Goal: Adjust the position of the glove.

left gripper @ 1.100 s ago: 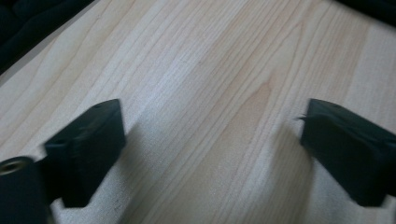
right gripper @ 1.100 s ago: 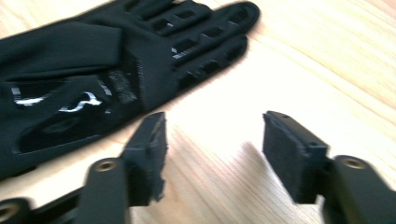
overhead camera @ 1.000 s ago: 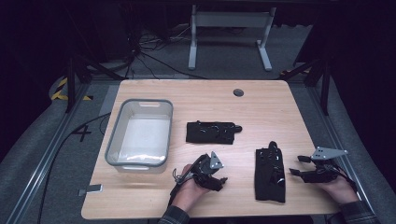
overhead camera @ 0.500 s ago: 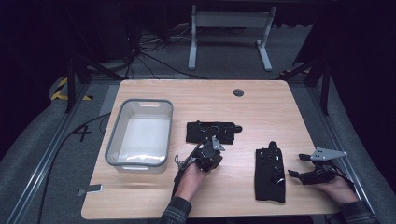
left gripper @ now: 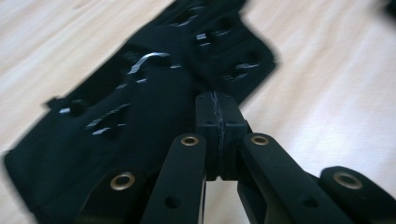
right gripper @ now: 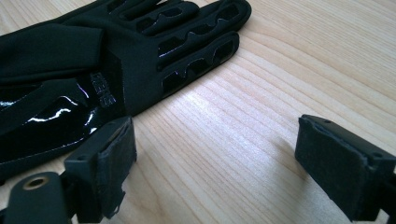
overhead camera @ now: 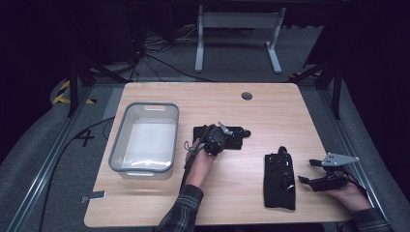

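left gripper (left gripper: 218,116): jaws pressed together, I see it over the middle glove (overhead camera: 237,137); bin (overhead camera: 145,166) at its 9 o'clock
right gripper (right gripper: 215,163): jaws spread; second glove (right gripper: 93,70) at 10 o'clock

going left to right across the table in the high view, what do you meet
clear plastic bin → left tool over the far black glove → near black glove → right tool
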Available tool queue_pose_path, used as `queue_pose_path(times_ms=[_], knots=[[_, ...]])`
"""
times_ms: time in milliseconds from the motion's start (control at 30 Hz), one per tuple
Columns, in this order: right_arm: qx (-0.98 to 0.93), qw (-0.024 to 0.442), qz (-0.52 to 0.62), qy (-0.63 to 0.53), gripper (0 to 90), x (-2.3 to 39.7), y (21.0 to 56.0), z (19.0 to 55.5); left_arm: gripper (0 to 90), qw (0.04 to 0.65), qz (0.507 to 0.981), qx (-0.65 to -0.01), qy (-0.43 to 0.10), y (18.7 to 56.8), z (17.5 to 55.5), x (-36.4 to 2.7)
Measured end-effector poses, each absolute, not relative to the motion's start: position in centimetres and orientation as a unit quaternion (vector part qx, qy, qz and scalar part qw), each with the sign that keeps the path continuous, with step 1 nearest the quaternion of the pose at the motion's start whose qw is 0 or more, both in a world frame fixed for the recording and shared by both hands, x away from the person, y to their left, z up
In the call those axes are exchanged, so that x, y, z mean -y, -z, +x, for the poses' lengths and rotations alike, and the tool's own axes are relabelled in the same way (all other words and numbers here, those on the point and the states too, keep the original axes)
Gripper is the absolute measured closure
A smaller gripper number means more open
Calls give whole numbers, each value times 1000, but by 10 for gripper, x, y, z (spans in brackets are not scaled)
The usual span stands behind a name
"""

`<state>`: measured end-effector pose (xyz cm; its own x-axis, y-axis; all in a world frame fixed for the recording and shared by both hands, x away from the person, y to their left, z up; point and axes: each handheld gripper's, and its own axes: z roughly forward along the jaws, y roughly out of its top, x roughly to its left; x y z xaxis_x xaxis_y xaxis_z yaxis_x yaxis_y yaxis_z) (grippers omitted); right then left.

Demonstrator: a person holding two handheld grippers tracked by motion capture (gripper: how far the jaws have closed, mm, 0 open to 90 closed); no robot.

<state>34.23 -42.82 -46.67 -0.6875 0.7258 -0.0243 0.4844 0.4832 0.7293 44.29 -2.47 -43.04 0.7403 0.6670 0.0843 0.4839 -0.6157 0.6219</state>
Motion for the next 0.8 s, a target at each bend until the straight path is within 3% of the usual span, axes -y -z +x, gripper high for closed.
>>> queue_pose_path(times_ms=[300, 800], knots=[[-845, 168, 358, -361, 127, 428, 467, 342, 898, 263, 888, -346, -147, 447, 455, 20], [-845, 167, 358, -361, 126, 428, 467, 342, 898, 305, 892, -325, -72, 448, 434, 36]])
